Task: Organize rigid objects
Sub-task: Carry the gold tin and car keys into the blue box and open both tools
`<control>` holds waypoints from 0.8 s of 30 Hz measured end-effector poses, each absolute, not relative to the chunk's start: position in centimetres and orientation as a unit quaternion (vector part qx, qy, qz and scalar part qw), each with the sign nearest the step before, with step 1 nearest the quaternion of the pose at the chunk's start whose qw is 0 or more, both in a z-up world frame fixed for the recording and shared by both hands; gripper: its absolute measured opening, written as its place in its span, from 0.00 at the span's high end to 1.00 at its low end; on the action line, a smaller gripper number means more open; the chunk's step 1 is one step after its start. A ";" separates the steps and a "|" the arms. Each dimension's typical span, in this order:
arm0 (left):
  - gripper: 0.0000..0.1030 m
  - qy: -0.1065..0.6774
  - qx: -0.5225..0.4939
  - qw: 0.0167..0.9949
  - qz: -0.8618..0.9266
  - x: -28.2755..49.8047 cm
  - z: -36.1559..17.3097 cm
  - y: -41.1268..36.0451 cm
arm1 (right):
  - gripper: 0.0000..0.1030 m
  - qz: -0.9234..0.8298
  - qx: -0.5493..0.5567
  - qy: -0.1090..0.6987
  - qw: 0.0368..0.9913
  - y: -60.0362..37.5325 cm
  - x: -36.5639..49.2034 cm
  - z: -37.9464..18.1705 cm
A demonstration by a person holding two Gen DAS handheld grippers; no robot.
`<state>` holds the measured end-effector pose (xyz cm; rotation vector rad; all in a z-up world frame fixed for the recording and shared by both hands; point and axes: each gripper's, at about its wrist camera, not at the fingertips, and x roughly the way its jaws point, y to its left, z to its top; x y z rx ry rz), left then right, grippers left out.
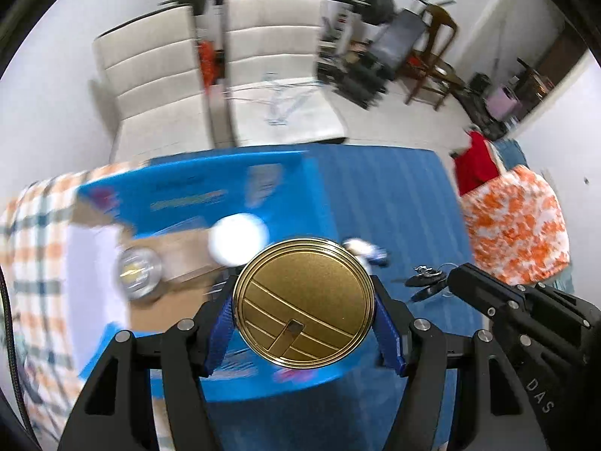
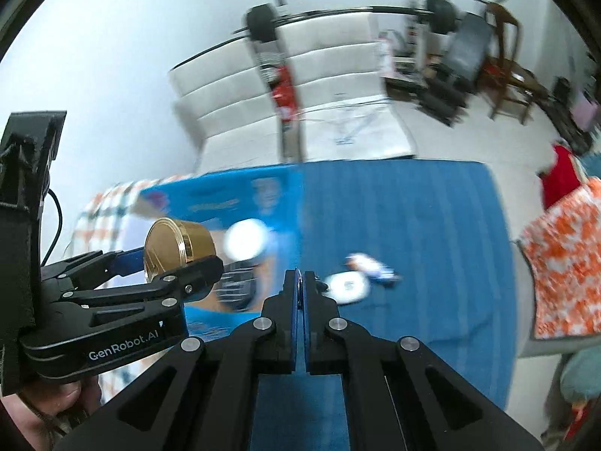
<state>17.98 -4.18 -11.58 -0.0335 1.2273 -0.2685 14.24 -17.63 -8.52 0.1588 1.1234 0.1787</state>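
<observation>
A round gold tin (image 1: pixel 304 302) sits between the blue pads of my left gripper (image 1: pixel 304 323), which is shut on its sides; the lid faces the camera. The right wrist view shows the tin (image 2: pixel 180 248) held over an open blue carton (image 2: pixel 225 195). My right gripper (image 2: pixel 300 282) is shut, its pads pressed together on the ring of a bunch of black keys (image 1: pixel 426 280) that hangs at its tip (image 1: pixel 452 278). Inside the carton (image 1: pixel 188 195) lie a white round object (image 1: pixel 238 238) and a shiny glass item (image 1: pixel 139 272).
On the blue cloth (image 2: pixel 413 225) lie a white disc (image 2: pixel 347 287) and a small blue-and-white packet (image 2: pixel 372 265). An orange-and-white fabric (image 2: pixel 563 263) lies at the right, a plaid cloth (image 1: pixel 33 244) at the left. Beyond stand a white sofa (image 1: pixel 157 86) and gym gear.
</observation>
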 end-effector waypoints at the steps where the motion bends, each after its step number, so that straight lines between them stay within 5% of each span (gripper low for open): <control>1: 0.39 0.573 -0.017 0.812 -0.112 17.6 -11.6 -2.4 | 0.97 0.095 0.069 0.533 0.838 -15.7 14.3 -8.7; 10: 0.39 0.585 -0.043 0.809 -0.046 16.7 -15.0 7.1 | 0.98 0.124 0.045 0.567 0.813 -4.1 15.2 -14.7; 24: 0.39 0.630 -0.060 0.773 -0.040 17.6 -22.3 11.7 | 0.98 0.095 0.047 0.630 0.769 0.2 17.5 -24.1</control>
